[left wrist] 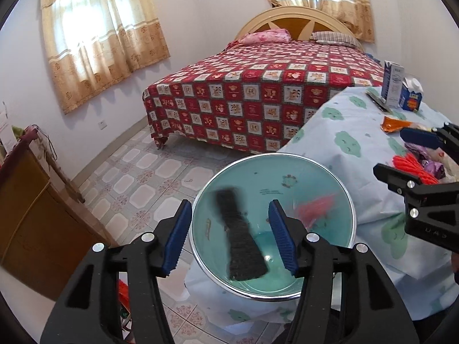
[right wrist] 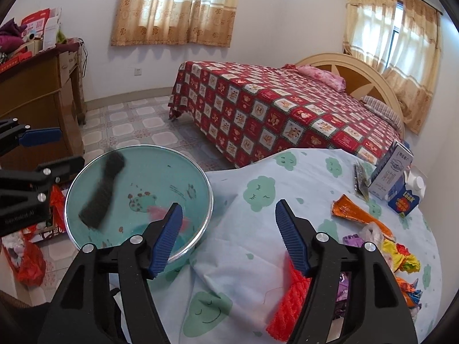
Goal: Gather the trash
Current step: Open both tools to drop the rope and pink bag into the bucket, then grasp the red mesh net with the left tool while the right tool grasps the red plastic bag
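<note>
The left tool [left wrist: 229, 235] stands open above the teal bowl [left wrist: 315, 172], and a black strip [left wrist: 243, 246], blurred, lies or falls inside the bowl, free of the pads. The right tool [right wrist: 229, 238] is open too, nothing pressed between its pads; a red mesh piece [right wrist: 287, 309] sits just beside its right finger on the counter [right wrist: 243, 258], and a blurred red scrap [right wrist: 160, 212] shows in the bowl. The bowl hangs partly over the counter's near left edge, so a knock from either tool could tip it to the floor. More trash waits on the right: an orange wrapper [right wrist: 355, 209], crumpled papers [right wrist: 401, 258], and two cartons [right wrist: 393, 172] at the far right. Reaching across for them could drag the loose cloth and shift the bowl.
</note>
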A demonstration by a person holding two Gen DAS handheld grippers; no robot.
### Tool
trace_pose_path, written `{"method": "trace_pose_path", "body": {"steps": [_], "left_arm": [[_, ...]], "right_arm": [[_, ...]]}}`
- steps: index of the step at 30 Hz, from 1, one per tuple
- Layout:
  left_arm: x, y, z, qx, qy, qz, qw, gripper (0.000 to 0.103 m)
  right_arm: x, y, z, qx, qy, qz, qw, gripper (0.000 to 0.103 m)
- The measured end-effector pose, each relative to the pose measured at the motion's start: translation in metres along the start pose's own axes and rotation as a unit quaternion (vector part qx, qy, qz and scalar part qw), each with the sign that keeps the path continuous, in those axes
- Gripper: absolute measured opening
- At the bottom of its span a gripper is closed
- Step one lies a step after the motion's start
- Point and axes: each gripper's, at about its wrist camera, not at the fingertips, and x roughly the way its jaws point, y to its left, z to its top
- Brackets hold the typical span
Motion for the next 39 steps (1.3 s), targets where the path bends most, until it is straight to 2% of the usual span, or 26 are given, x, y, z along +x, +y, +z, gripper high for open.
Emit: {"method": "trace_pose_path", "body": {"steps": [1, 3, 9, 13, 17, 22, 26, 28, 30, 32, 35, 39], "left_arm": [[0.0, -0.001, -0.001, 0.002, 0.001, -0.001, 1.0, 0.057], [0.0, -0.002, -0.001, 0.0, 0.0, 0.001, 1.0, 0.065], [-0.001, -0.011, -0.005, -0.001, 0.001, 0.001, 1.0, 0.067], [-0.003, -0.025, -0.009, 0.011, 0.004, -0.011, 0.9999, 0.068], [-0.008, -0.056, -0.015, 0.03, 0.008, -0.032, 0.999, 0.071], [-0.014, -0.1, -0.023, 0.056, 0.014, -0.058, 0.9966, 0.071], [-0.019, -0.129, -0.023, 0.071, 0.01, -0.074, 0.9947, 0.071], [-0.02, -0.138, -0.021, 0.076, 0.01, -0.077, 0.9941, 0.071], [-0.022, -0.143, -0.021, 0.079, 0.01, -0.079, 0.9937, 0.071], [-0.023, -0.144, -0.023, 0.083, 0.009, -0.078, 0.9934, 0.071], [-0.024, -0.144, -0.021, 0.081, 0.011, -0.081, 0.9933, 0.071], [-0.028, -0.146, -0.017, 0.076, 0.005, -0.087, 0.9933, 0.071]], "right_arm": [[-0.002, -0.002, -0.001, 0.003, 0.0, -0.001, 1.0, 0.067], [-0.006, -0.008, -0.002, 0.013, -0.001, -0.005, 1.0, 0.067], [-0.05, -0.046, -0.02, 0.058, -0.017, -0.046, 0.997, 0.067], [-0.096, -0.09, -0.052, 0.11, -0.036, -0.091, 0.989, 0.069], [-0.136, -0.135, -0.098, 0.166, -0.04, -0.143, 0.975, 0.069], [-0.156, -0.154, -0.139, 0.193, -0.038, -0.15, 0.969, 0.069], [-0.153, -0.157, -0.147, 0.198, -0.043, -0.137, 0.97, 0.069], [-0.14, -0.154, -0.148, 0.187, -0.03, -0.131, 0.973, 0.068], [-0.128, -0.155, -0.152, 0.189, -0.012, -0.121, 0.974, 0.062], [-0.115, -0.157, -0.156, 0.194, 0.012, -0.106, 0.975, 0.04], [-0.116, -0.154, -0.163, 0.193, 0.013, -0.088, 0.977, 0.022], [-0.14, -0.154, -0.157, 0.202, -0.025, -0.085, 0.975, 0.019]]}}
